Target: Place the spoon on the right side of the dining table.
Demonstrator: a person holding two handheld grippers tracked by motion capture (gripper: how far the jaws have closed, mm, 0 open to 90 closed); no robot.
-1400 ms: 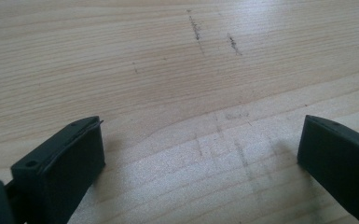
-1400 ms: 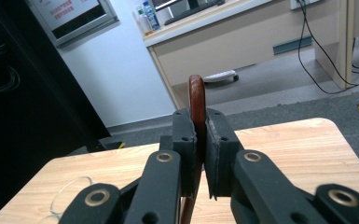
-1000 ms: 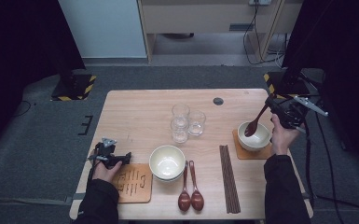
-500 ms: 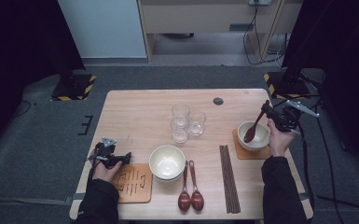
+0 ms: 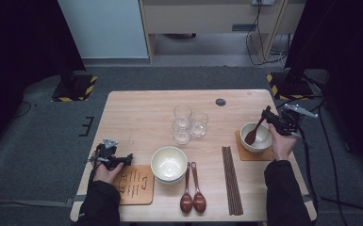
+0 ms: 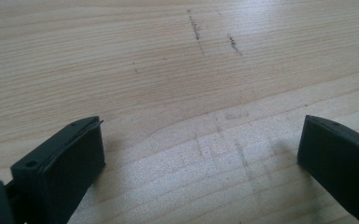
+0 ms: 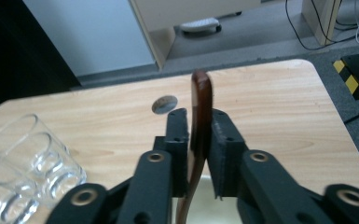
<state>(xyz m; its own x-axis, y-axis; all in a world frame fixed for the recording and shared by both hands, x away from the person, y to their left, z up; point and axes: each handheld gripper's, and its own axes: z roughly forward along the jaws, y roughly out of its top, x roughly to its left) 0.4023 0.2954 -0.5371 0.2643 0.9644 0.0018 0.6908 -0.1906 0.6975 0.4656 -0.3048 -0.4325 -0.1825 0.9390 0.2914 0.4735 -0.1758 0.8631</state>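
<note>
A wooden table (image 5: 136,117) set for a meal: three clear glasses (image 5: 188,123) cluster at its middle, a stack of cream bowls (image 5: 169,163) sits toward the near edge beside two wooden spoons (image 5: 192,186), and a bundle of dark chopsticks (image 5: 231,180) lies to their right. At the right edge, a white bowl (image 5: 263,140) rests on a brown coaster (image 5: 243,155). The person's right gripper (image 7: 196,147) hangs just over that bowl's far rim with a dark wooden spoon (image 5: 253,133) between its jaws, the spoon's head down in the bowl and its handle leaning up and away. The jaws have just been opening, and a slight gap shows beside the handle, so the spoon appears to be in the act of release. At the near left, the left gripper (image 5: 109,157) idles with jaws spread wide over bare wood, next to an empty patterned coaster (image 5: 134,184). The step in hand looks like placing a spoon in the bowl; next, the right gripper should open fully and lift clear without dragging the handle.
</note>
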